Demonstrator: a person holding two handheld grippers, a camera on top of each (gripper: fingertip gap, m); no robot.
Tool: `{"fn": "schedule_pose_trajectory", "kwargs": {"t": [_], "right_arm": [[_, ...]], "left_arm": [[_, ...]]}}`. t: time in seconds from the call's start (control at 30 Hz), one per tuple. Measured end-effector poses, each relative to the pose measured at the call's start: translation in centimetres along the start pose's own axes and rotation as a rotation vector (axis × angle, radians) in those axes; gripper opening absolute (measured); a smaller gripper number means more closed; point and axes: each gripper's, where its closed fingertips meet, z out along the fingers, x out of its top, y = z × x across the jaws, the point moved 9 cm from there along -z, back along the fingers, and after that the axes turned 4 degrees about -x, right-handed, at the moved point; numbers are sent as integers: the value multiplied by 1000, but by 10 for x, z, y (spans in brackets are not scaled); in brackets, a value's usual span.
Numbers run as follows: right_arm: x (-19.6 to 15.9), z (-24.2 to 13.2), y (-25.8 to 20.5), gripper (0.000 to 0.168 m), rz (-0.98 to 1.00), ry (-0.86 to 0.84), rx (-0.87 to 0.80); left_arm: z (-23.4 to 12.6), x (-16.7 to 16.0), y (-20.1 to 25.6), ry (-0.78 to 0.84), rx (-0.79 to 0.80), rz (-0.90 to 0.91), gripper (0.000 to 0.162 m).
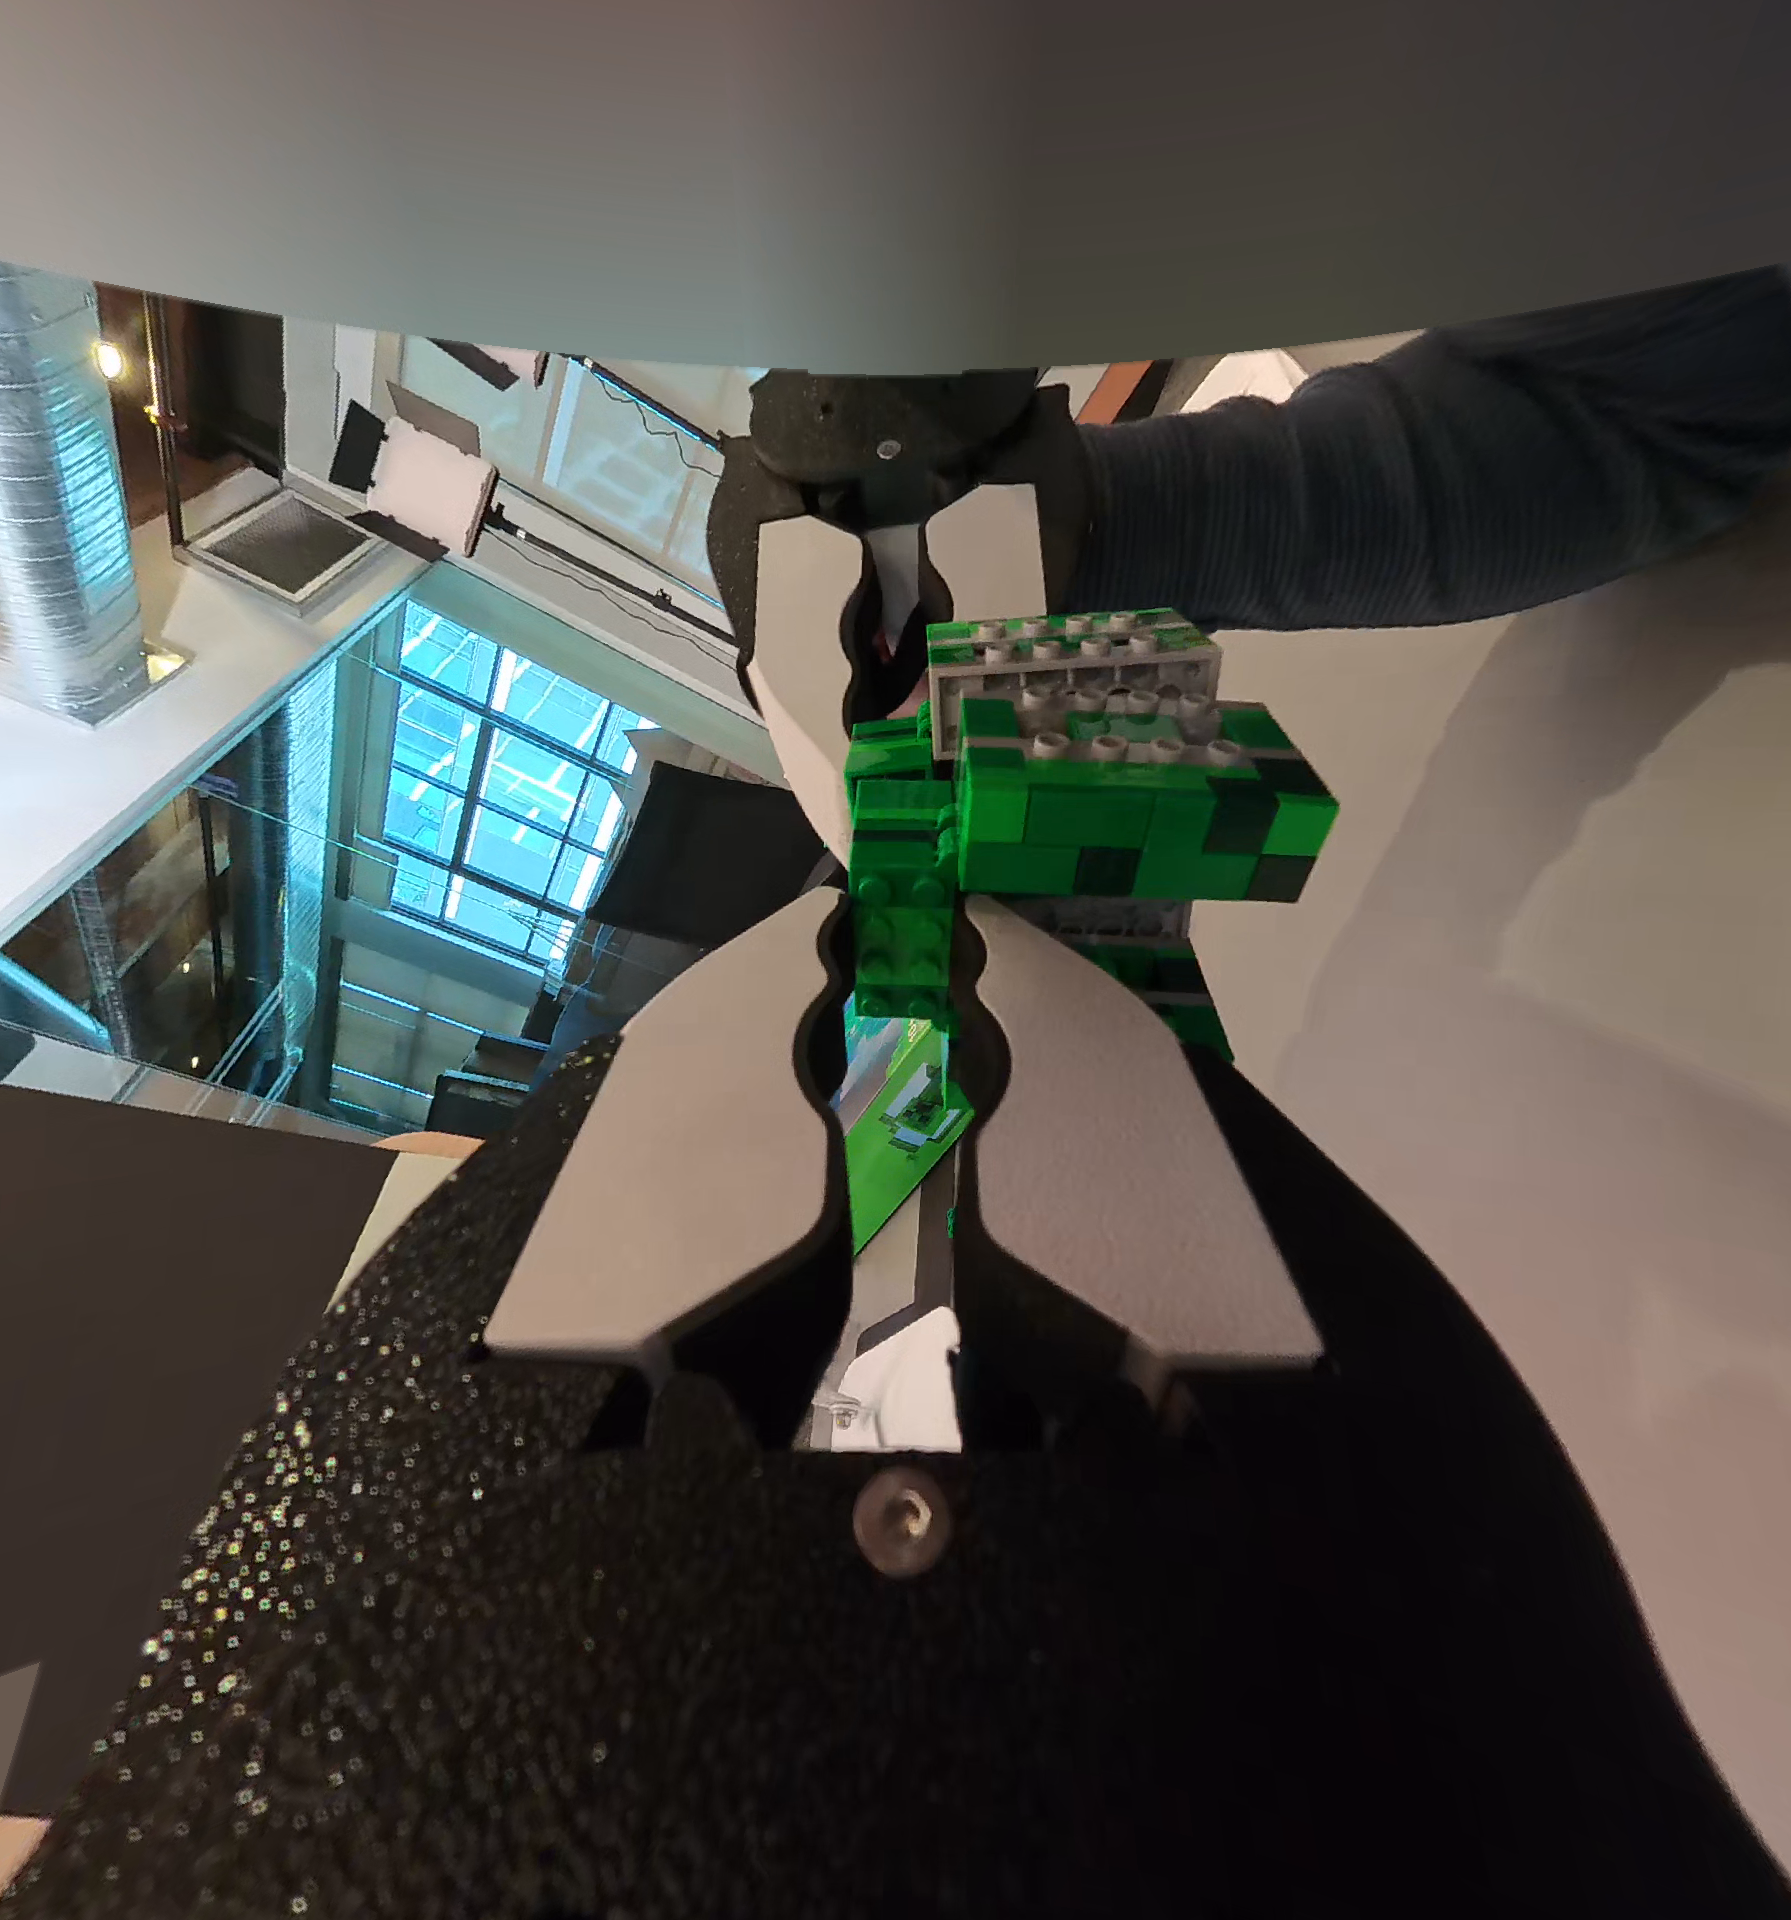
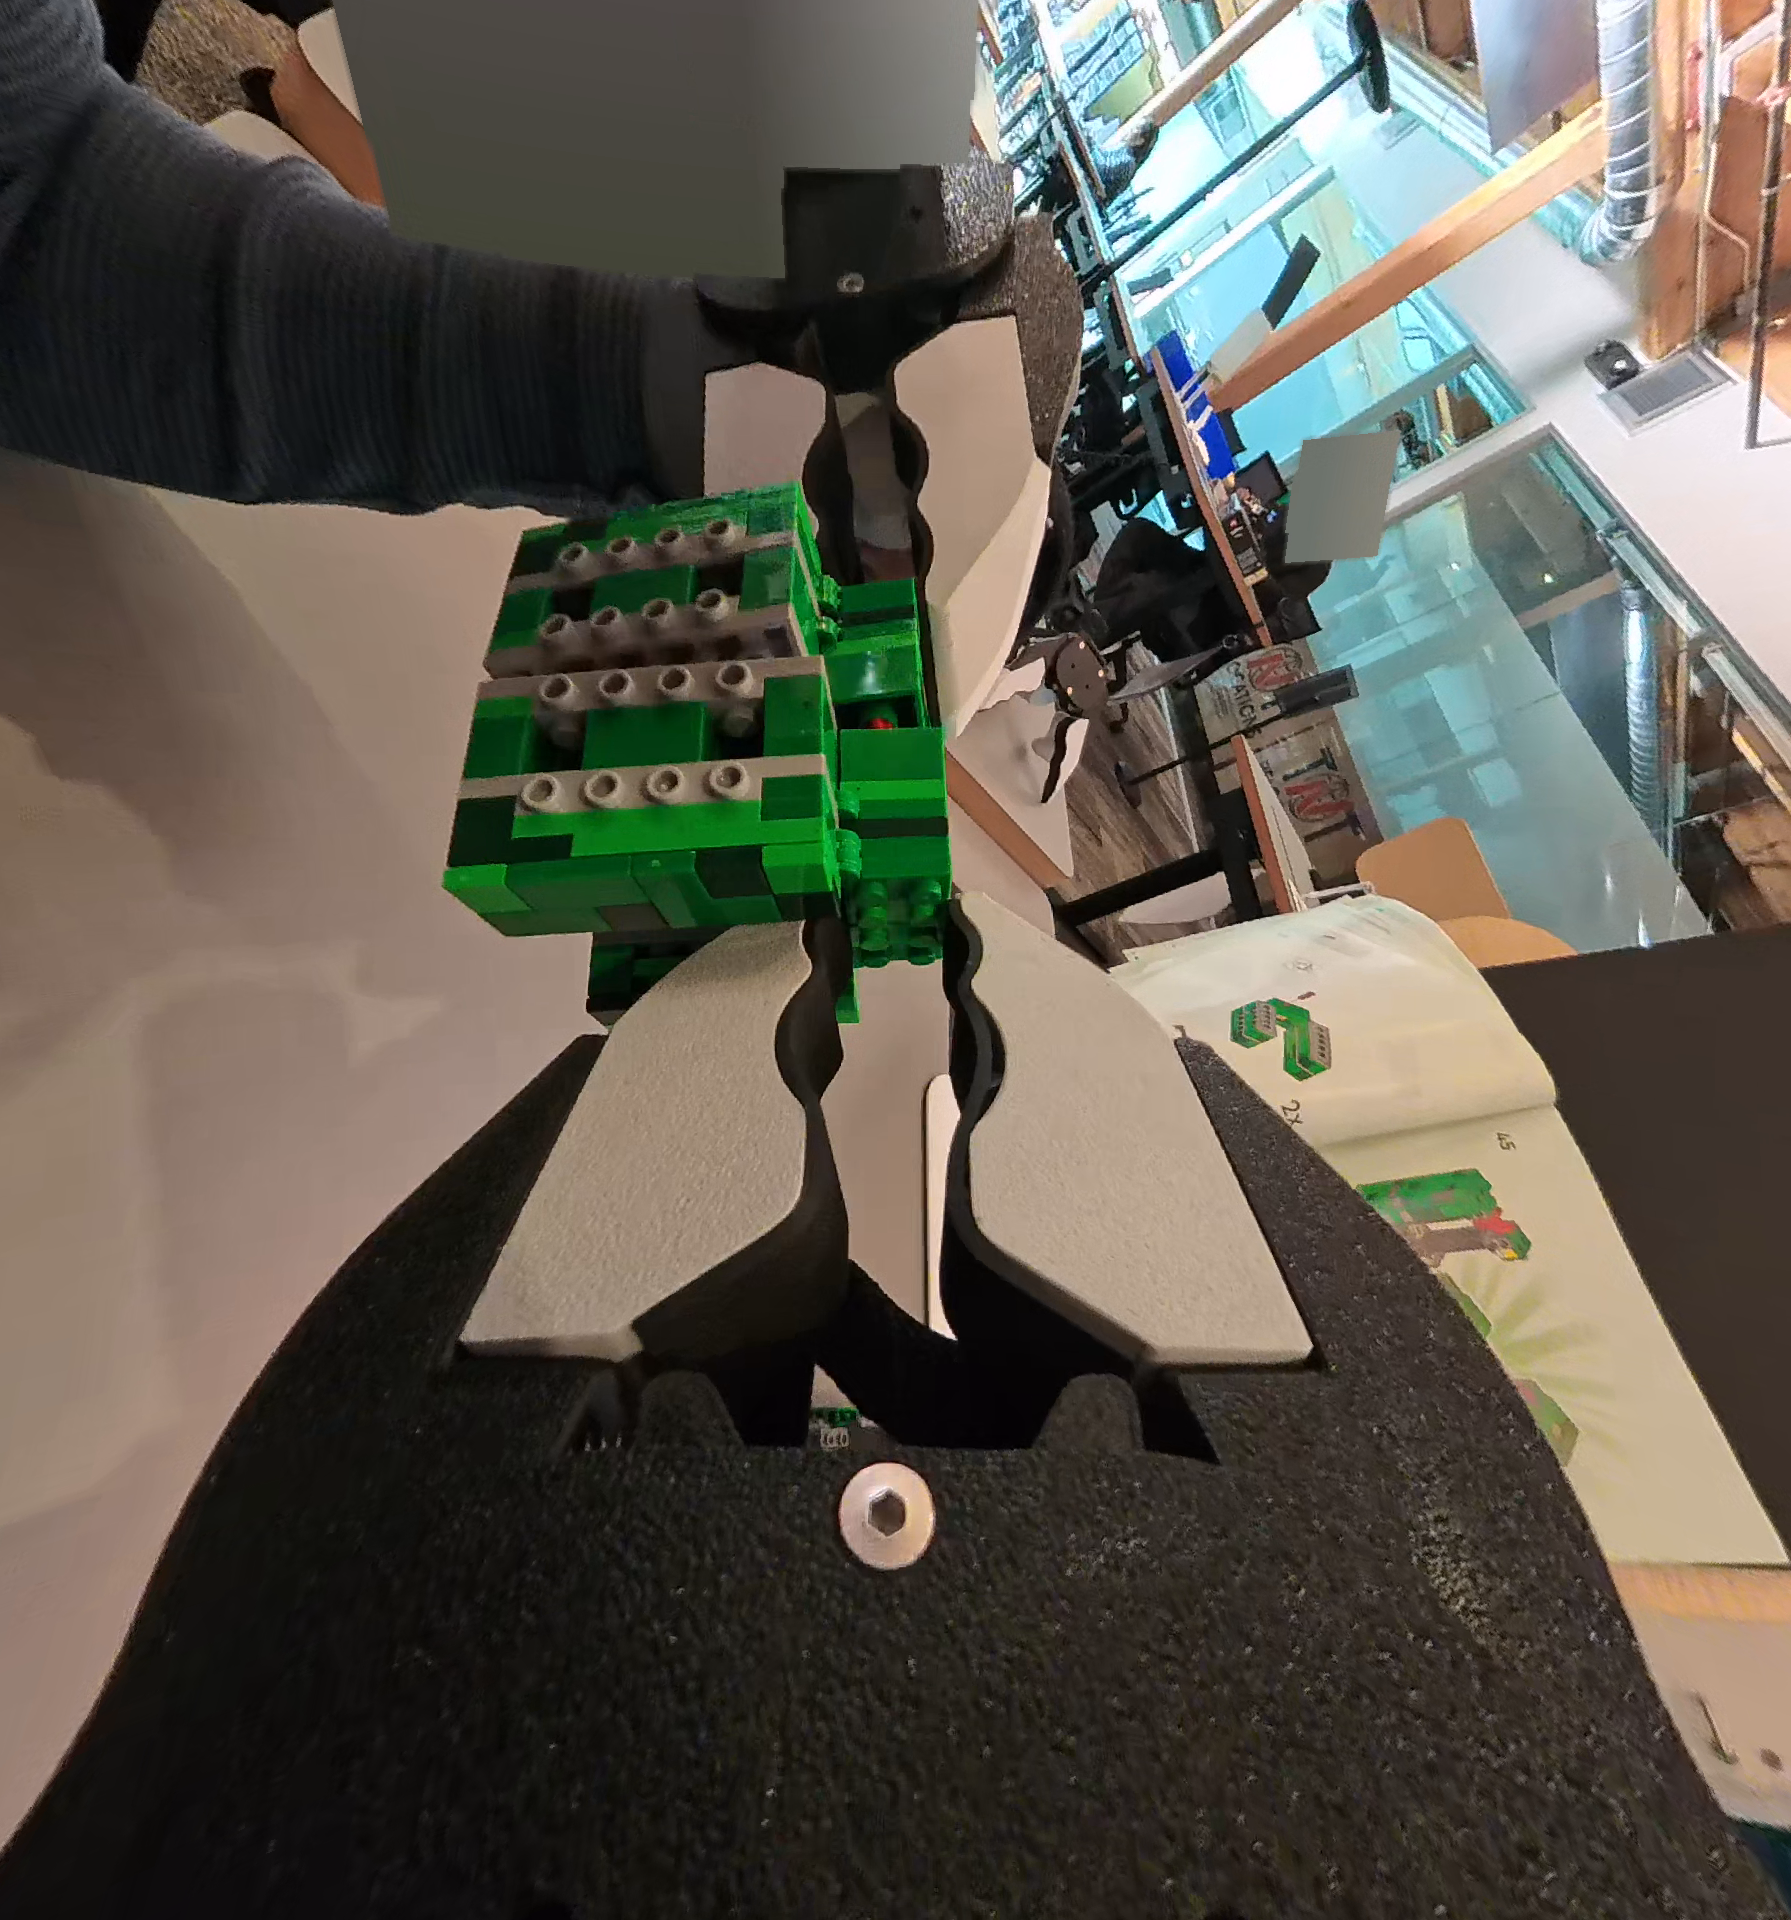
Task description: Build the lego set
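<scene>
The green lego model (image 1: 1088, 821) hangs in the air between both tools. The left hand-held gripper (image 1: 906, 940) is clamped on its narrow studded end; the right hand-held gripper (image 2: 891, 940) pinches the same end from the opposite side. Grey studded strips cross its blocky body. An open instruction booklet (image 2: 1493, 1195) lies just beside the model.

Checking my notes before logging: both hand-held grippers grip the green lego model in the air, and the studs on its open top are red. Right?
Not quite. The studs on the green lego model are grey, not red, as the right wrist view shows. The rest stands.
</scene>
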Motion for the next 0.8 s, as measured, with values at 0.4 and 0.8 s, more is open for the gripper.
{"fn": "schedule_pose_trajectory", "kwargs": {"t": [0.4,0.8], "right_arm": [[-5,-2,1,17,33,78,38],[-7,-6,2,17,-26,33,-8]], "left_arm": [[2,5,0,-3,-12,-4,16],[10,8,-3,-70,-12,-98,16]]}}
